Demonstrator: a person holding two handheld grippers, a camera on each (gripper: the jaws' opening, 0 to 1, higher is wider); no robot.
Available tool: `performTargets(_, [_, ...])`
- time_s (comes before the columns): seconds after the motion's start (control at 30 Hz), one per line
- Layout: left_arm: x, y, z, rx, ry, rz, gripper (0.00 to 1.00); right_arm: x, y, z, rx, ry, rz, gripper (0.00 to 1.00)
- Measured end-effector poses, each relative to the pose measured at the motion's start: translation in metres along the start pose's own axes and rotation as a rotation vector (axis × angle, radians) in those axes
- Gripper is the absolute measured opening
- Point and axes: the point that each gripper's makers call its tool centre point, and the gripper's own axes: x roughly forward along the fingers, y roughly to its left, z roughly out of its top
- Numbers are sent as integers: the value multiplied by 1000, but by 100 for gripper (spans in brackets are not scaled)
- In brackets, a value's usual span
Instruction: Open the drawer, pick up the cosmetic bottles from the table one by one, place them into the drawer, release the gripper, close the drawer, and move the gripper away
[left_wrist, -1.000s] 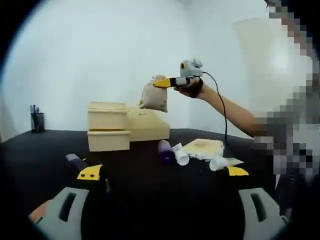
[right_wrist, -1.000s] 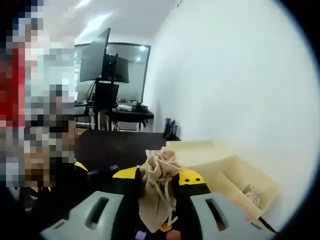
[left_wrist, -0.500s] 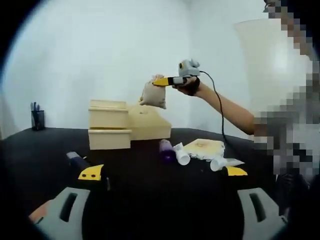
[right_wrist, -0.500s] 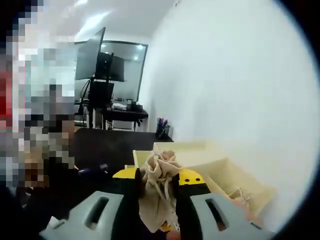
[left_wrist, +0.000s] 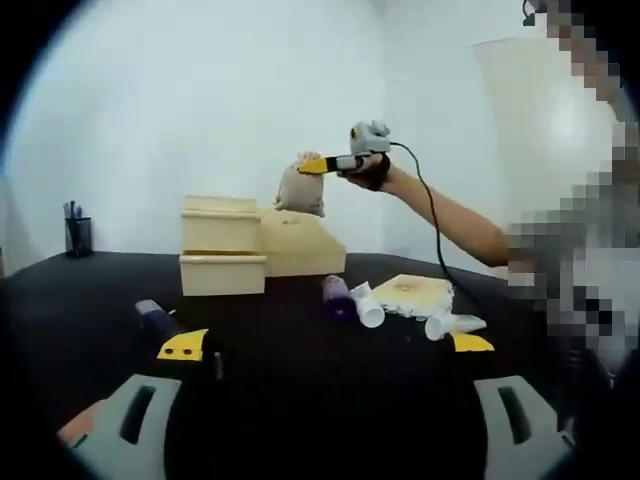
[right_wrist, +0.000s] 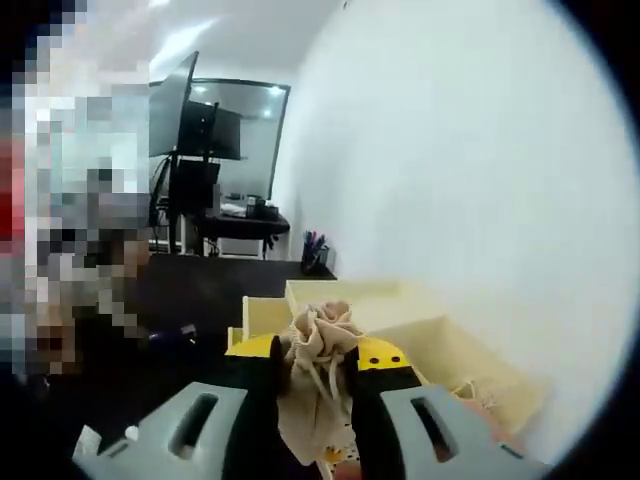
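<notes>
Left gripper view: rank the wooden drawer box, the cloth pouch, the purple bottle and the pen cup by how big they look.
1. Wooden drawer box
2. Cloth pouch, held up by the right hand-held gripper
3. Purple bottle and pen cup look alike; the cup stands farther back, so no ranking.

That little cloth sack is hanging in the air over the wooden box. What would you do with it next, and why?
Probably lower it. The right gripper is shut on the cloth pouch, which hangs above the open wooden drawer box, so easing it down into the drawer before opening the fingers seems the sensible next move.

Grey tongs (left_wrist: 322, 164) — yellow tips, black cable (left_wrist: 432, 225).
</notes>
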Motion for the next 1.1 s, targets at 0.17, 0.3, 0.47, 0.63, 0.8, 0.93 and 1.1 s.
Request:
performTargets(0.17, [0, -1, 0, 2, 1, -6, 88, 7, -9, -7, 0, 12, -6, 24])
performTargets(0.3, [1, -2, 2, -14, 0, -19, 88, 10, -15, -11, 5, 14, -11, 24])
performTargets(0.47, [2, -2, 2, -40, 12, -30, 88, 15, -23, -17, 13, 17, -25, 24])
performTargets(0.63, [4, -3, 10, -48, 8, -28, 88, 17, -33, -20, 7, 21, -36, 24])
performTargets(0.8, [8, -11, 17, -7, 24, -32, 88, 18, -50, -16, -15, 20, -41, 24])
performTargets(0.93, [12, -12, 20, 5, 26, -32, 88, 22, -59, -13, -39, 24, -48, 24])
performTargets(1.1, [15, -9, 21, 15, 28, -23, 87, 25, -72, -8, -75, 37, -56, 24])
